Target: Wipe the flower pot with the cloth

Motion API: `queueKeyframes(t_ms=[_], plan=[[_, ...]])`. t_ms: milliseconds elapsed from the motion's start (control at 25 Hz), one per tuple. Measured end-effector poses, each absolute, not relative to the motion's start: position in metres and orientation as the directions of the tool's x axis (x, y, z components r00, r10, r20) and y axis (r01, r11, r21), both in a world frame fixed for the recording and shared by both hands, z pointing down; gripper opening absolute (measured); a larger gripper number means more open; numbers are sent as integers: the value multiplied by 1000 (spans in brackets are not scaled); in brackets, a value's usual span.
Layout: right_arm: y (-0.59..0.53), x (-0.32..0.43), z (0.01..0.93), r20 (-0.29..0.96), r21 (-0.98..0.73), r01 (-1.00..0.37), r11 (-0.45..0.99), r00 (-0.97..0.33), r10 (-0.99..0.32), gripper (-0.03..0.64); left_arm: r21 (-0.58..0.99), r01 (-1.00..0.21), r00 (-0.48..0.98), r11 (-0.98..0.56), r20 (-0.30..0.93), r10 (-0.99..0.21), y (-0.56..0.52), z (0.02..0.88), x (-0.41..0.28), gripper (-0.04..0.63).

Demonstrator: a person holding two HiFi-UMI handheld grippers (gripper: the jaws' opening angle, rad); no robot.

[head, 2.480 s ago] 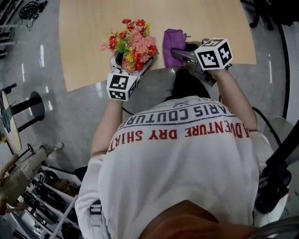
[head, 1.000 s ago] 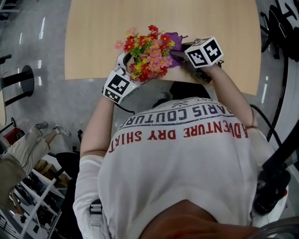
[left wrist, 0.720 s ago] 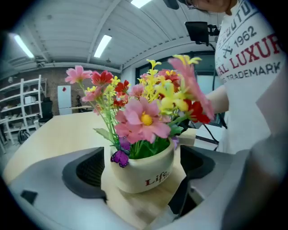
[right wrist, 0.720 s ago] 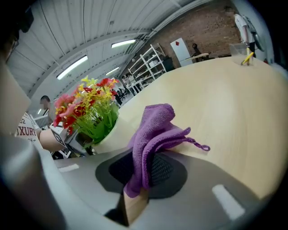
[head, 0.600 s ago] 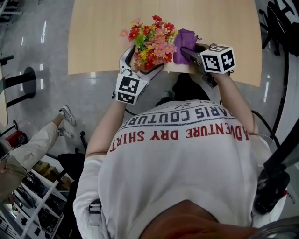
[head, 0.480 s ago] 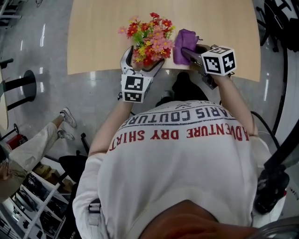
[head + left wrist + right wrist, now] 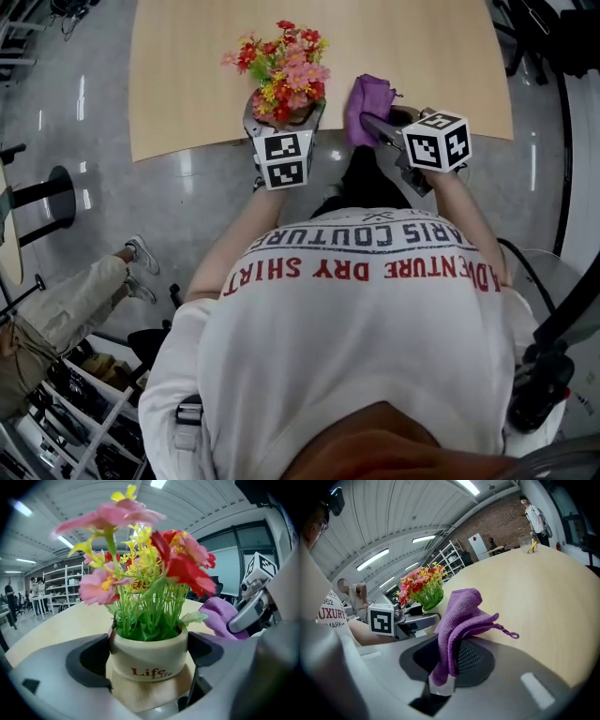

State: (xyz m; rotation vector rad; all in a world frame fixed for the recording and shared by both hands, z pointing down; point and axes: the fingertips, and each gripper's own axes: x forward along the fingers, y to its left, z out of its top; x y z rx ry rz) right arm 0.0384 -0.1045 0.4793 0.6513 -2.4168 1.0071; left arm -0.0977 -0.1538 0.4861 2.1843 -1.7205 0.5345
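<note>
The left gripper (image 7: 283, 124) is clamping its 2 jaws around the flower pot (image 7: 149, 651) at the table's (image 7: 187, 94) near edge. The right gripper (image 7: 448, 662) is pinching the purple cloth (image 7: 461, 613) there too.

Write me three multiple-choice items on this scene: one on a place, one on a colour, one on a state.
1. Where is the flower pot?
A. between the jaws of the left hand-held gripper
B. in a sink
C. inside a box

2. What colour is the cloth?
A. green
B. purple
C. white

3. How does the right hand-held gripper stand?
A. open and empty
B. shut on the cloth
C. shut on a spoon

Key:
1 A: the left gripper view shows a jaw on each side of the pot.
2 B: the cloth is purple in every view.
3 B: its jaws pinch the cloth's lower end.
</note>
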Motion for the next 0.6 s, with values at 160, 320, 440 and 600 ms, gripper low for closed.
queueKeyframes(t_ms=[160, 320, 440, 600], plan=[[-99, 43, 477, 551, -533, -577, 619, -792, -263, 44, 13, -970, 219, -243, 478, -851, -152, 485, -98, 514], [-103, 39, 471, 543, -536, -571, 622, -797, -264, 44, 17, -960, 255, -281, 473, -843, -153, 483, -98, 514], [-104, 29, 466, 530, -548, -543, 636, -814, -238, 44, 18, -929, 333, -369, 471, -817, -150, 482, -99, 514], [-106, 18, 458, 485, -596, -465, 654, -858, -168, 44, 17, -845, 484, -535, 452, -749, -142, 481, -93, 514]])
